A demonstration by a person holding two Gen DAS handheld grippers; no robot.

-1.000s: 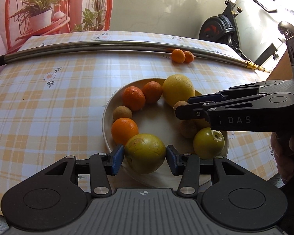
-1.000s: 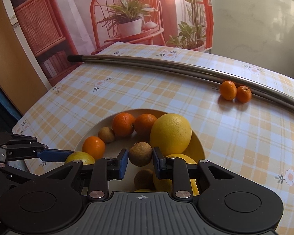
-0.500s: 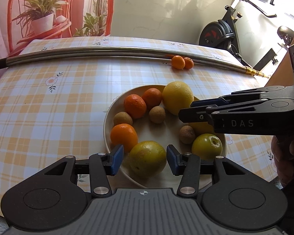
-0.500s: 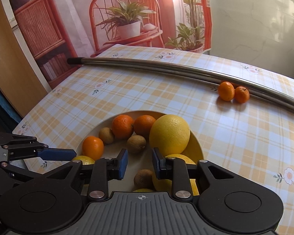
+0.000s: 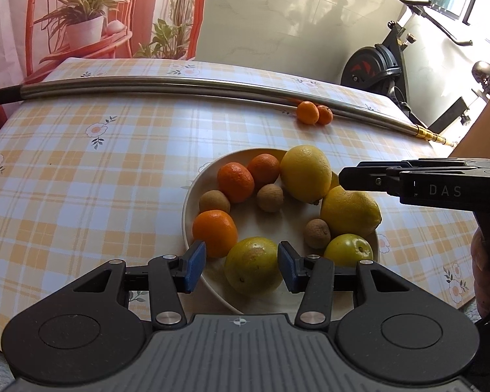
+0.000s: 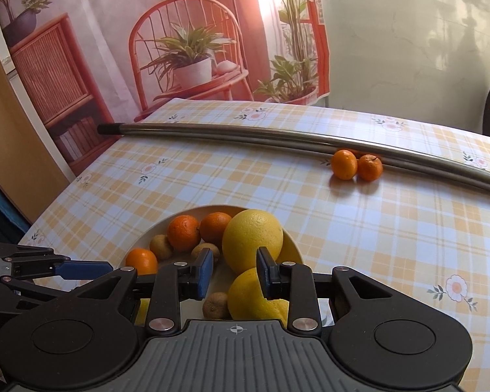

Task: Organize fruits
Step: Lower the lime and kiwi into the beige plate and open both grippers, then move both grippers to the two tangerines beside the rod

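Two views. Left wrist: plate (image 5: 192,196) on checked cloth (image 5: 81,179), holding 3 oranges, e.g. one (image 5: 215,232) at near-left, 2 lemons (image 5: 305,173), 3 small brown fruits (image 5: 270,197), green fruit (image 5: 348,250) and yellow-green fruit (image 5: 253,269) at near rim. Left gripper (image 5: 241,266) spread, pads (image 5: 194,266) either side of yellow-green fruit w/ a gap each side, not pinching. Right gripper's arm enters from right over lemons; a hand (image 5: 488,258) below it. 2 loose oranges (image 5: 307,112) against metal rod (image 5: 179,83), well apart from plate.

Right wrist: right gripper (image 6: 233,272) above plate's right part, jaws slightly parted, nothing between pads; lemons show behind. Left gripper's blue pad (image 6: 81,266) at left. Loose oranges beside rod, far right.
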